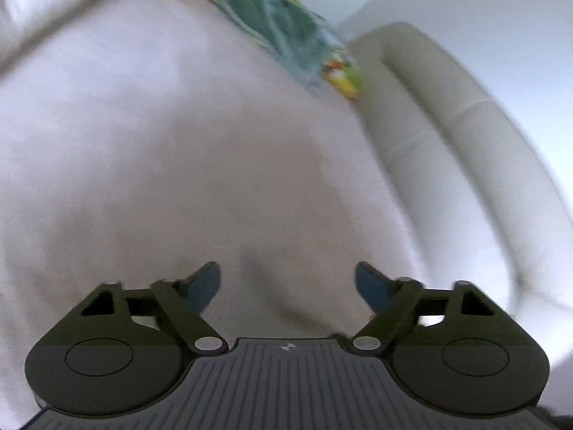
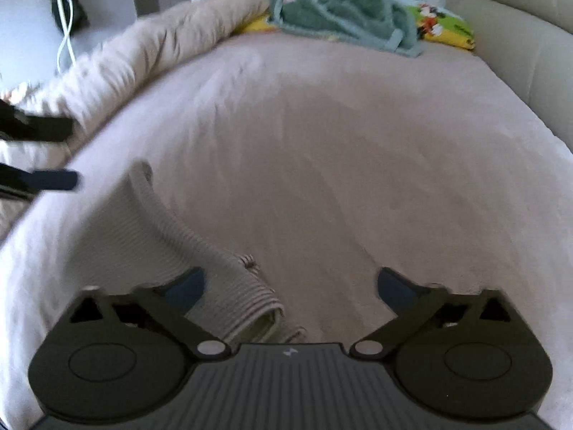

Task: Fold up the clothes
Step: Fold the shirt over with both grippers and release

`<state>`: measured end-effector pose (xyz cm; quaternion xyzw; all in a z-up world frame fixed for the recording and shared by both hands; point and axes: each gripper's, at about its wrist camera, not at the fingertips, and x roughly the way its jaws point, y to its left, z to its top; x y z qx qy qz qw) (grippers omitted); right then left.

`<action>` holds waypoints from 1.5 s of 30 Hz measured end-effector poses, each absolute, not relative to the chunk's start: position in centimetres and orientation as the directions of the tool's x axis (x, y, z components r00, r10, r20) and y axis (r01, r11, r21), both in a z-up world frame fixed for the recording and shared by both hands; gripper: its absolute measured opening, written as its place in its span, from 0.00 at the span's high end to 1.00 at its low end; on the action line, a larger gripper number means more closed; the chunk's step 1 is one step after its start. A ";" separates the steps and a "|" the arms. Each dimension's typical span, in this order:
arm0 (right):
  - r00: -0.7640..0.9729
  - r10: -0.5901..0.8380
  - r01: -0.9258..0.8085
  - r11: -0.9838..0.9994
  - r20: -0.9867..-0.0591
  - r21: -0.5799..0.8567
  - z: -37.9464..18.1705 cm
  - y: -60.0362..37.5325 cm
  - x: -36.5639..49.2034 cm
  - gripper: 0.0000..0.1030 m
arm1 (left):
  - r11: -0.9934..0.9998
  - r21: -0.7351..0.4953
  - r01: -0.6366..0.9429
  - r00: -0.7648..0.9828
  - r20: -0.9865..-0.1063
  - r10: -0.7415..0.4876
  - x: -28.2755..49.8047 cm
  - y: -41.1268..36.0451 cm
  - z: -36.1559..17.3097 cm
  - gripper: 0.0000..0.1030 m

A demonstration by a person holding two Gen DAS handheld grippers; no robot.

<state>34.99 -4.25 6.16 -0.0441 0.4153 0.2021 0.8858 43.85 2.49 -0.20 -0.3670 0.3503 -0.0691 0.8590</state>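
While both claws gape empty, the striped garment (image 2: 200, 251) edges bare bedsheet (image 2: 358, 161).

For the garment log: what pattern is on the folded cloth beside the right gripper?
Fine grey-and-white stripes on the folded ribbed garment; clearest in the right wrist view.

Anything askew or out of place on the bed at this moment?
Slightly. The striped garment lies slack with one end curled up, neither flat nor folded. Both the right gripper and left gripper are open and empty. A green towel sits crumpled at the far end. Nothing looks spilled or damaged.
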 end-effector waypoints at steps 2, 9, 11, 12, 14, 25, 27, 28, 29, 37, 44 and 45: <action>0.578 0.316 -0.404 0.912 -0.752 0.073 6.2 -3.8 34.7 0.00 | 0.754 -0.640 -0.147 0.712 -0.598 -0.368 45.2 1.7 -0.7 0.32; 0.545 0.128 -0.342 0.936 -0.829 -0.080 1.5 -1.1 35.4 0.00 | 0.781 -0.557 -0.284 0.534 -0.768 -0.354 49.0 0.5 -7.6 0.28; 0.554 0.108 -0.327 0.940 -0.825 -0.096 1.6 -0.6 35.1 0.00 | 0.786 -0.550 -0.282 0.527 -0.774 -0.352 49.3 0.3 -7.7 0.21; 0.556 0.109 -0.326 0.940 -0.824 -0.096 1.5 -0.8 35.0 0.00 | 0.790 -0.548 -0.274 0.534 -0.770 -0.349 49.0 0.4 -7.2 0.20; 0.555 0.120 -0.332 0.939 -0.823 -0.087 1.5 -1.0 34.9 0.00 | 0.792 -0.556 -0.253 0.582 -0.741 -0.335 47.8 0.6 -5.3 0.21; 0.466 0.219 -0.405 0.914 -0.857 0.013 4.5 -1.8 37.5 0.00 | 0.585 -0.676 -0.448 0.628 -0.703 -0.333 36.5 1.7 -5.5 0.08; 0.445 0.305 -0.417 0.903 -0.842 0.107 6.0 -2.0 38.6 0.00 | 0.541 -0.708 -0.454 0.628 -0.685 -0.369 36.2 1.1 -6.8 0.08; 0.404 0.372 -0.446 0.878 -0.836 0.176 6.5 -1.9 39.2 0.00 | 0.518 -0.723 -0.458 0.628 -0.675 -0.387 36.0 0.8 -7.5 0.08; 0.357 0.422 -0.475 0.850 -0.833 0.228 6.6 -1.5 39.9 0.00 | 0.499 -0.736 -0.458 0.628 -0.665 -0.403 35.9 0.5 -8.0 0.08; 0.014 0.540 -0.573 0.694 -0.842 0.436 3.0 4.9 44.3 0.00 | 0.513 -0.725 -0.460 0.609 -0.678 -0.412 37.4 -1.9 -10.1 0.06; -0.152 0.549 -0.439 0.707 -0.822 0.554 -1.7 5.8 46.7 0.00 | 0.531 -0.697 -0.482 0.595 -0.705 -0.385 37.5 -2.0 -9.6 0.05; -0.156 0.553 -0.437 0.704 -0.818 0.560 -1.9 5.8 46.6 0.00 | 0.531 -0.696 -0.484 0.594 -0.707 -0.385 37.6 -1.9 -9.6 0.05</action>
